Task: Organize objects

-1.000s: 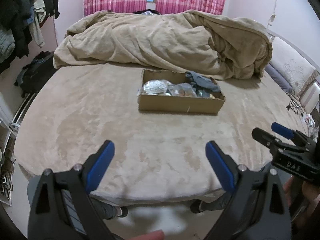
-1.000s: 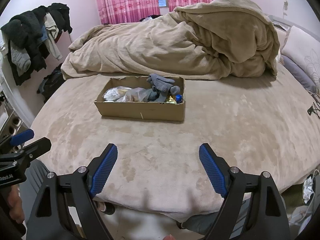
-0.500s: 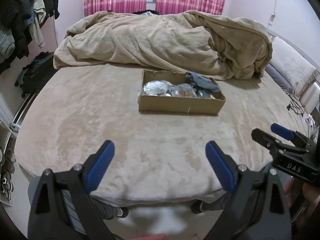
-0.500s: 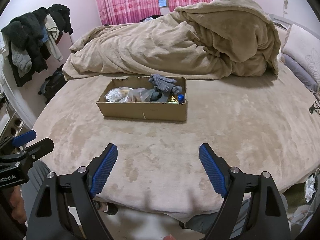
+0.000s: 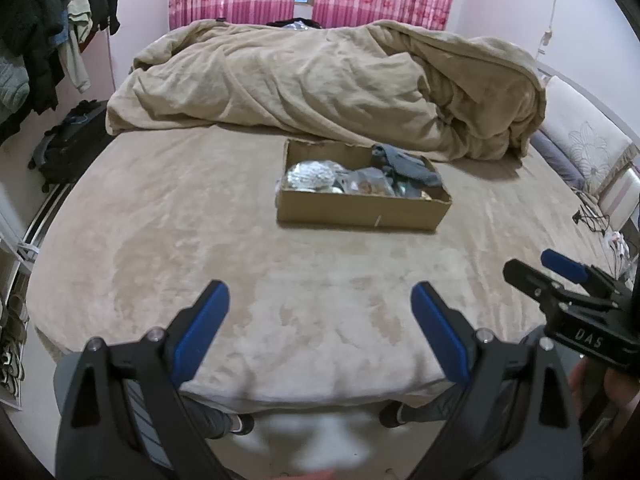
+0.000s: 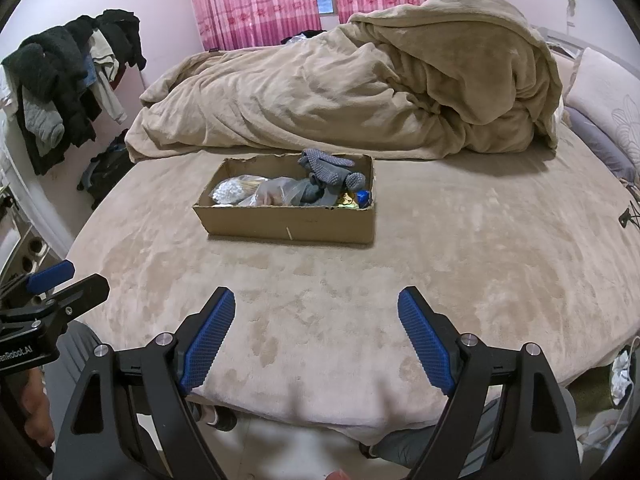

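A shallow cardboard box [image 5: 362, 210] [image 6: 288, 222] sits on the beige bed, holding clear plastic bags [image 5: 312, 174] [image 6: 256, 194], grey knit gloves [image 5: 408, 164] [image 6: 328, 168] and a small blue item [image 6: 363, 197]. My left gripper [image 5: 320, 300] is open and empty over the bed's near edge, well short of the box. My right gripper [image 6: 316, 306] is open and empty, also short of the box. The right gripper shows at the right of the left wrist view [image 5: 560, 276]; the left gripper shows at the left of the right wrist view [image 6: 64, 280].
A crumpled beige duvet [image 5: 320, 88] [image 6: 360, 96] lies behind the box. Pillows [image 5: 580, 148] are at the right. Clothes hang on a rack [image 6: 68, 88] at the left, with a dark bag [image 5: 68, 152] on the floor. Cables [image 5: 592, 216] lie at the bed's right edge.
Both grippers have shifted slightly; the box sits a little further right in the right wrist view. Both stay open and empty.
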Demonstrator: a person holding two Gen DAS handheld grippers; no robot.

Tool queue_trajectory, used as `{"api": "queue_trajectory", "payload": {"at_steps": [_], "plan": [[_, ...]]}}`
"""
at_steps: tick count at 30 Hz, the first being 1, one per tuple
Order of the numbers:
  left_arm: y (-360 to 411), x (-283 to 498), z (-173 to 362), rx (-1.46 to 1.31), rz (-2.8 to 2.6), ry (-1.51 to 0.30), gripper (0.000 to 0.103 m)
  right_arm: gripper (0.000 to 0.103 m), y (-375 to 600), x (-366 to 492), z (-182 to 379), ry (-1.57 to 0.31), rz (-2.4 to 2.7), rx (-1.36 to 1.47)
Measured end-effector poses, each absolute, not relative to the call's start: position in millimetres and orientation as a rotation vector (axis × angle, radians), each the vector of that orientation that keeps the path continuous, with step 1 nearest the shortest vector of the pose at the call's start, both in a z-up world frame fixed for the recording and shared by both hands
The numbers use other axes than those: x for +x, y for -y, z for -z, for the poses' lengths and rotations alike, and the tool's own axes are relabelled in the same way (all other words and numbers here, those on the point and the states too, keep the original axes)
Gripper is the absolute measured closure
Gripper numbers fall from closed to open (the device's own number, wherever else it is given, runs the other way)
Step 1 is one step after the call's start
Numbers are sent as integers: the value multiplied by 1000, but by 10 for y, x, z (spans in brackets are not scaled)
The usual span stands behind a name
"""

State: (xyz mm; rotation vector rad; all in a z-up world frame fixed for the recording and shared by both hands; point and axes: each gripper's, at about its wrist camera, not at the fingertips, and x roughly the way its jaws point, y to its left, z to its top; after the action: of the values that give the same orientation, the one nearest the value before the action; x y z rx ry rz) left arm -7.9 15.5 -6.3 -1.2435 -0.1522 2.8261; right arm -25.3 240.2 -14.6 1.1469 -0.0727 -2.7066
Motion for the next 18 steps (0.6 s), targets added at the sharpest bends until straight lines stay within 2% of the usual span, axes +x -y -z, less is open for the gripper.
{"api": "queue_trajectory", "payload": {"at_steps": [18], "plan": [[-150,-86,59,-1244,-2828,157,10,17,-2399,-259,155,85,2698,1150]]}}
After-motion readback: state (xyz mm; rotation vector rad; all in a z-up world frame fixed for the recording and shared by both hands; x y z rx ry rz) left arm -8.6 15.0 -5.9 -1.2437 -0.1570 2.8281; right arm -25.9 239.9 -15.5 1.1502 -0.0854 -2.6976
